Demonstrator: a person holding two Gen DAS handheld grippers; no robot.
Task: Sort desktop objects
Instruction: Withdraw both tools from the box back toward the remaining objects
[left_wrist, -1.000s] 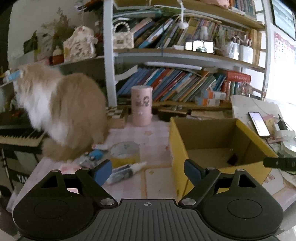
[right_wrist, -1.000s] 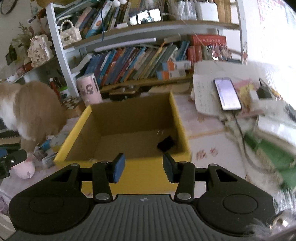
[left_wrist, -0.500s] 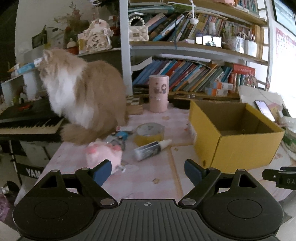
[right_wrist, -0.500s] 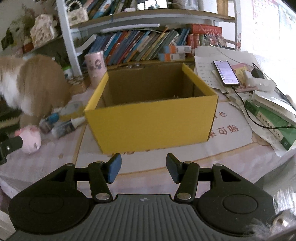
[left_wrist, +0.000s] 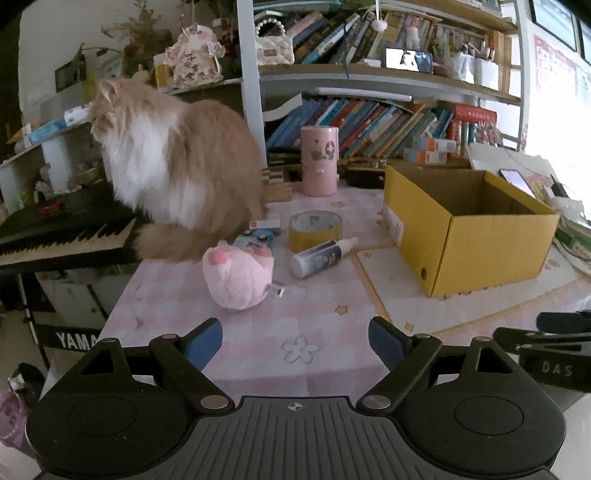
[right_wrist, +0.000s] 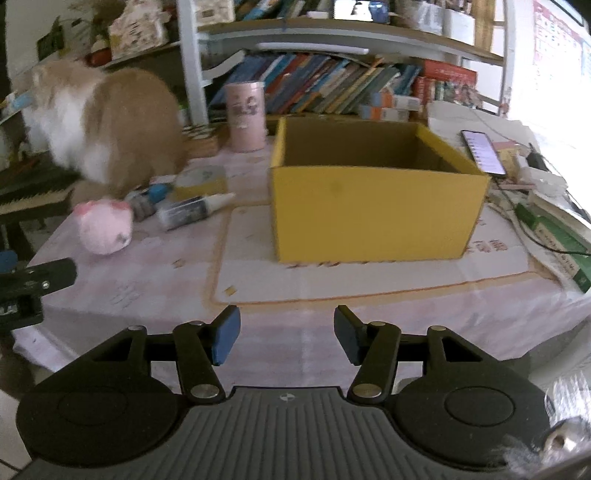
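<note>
The pink plush toy (left_wrist: 238, 278) lies left of the yellow cardboard box (left_wrist: 480, 254), beside the glue bottle (left_wrist: 321, 256). Soft, light and squashy, it is best pinched across its middle. Left tongs (left_wrist: 295, 341) gape empty – right tongs (right_wrist: 284, 336) are opening, nothing between.

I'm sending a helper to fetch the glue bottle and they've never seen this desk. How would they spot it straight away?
Start at the yellow cardboard box on the pink tablecloth and look to the side where the cat sits. Between them, in front of the yellow tape roll, the glue bottle lies on its side. It alone has a white nozzle cap, pointing toward the box.
</note>
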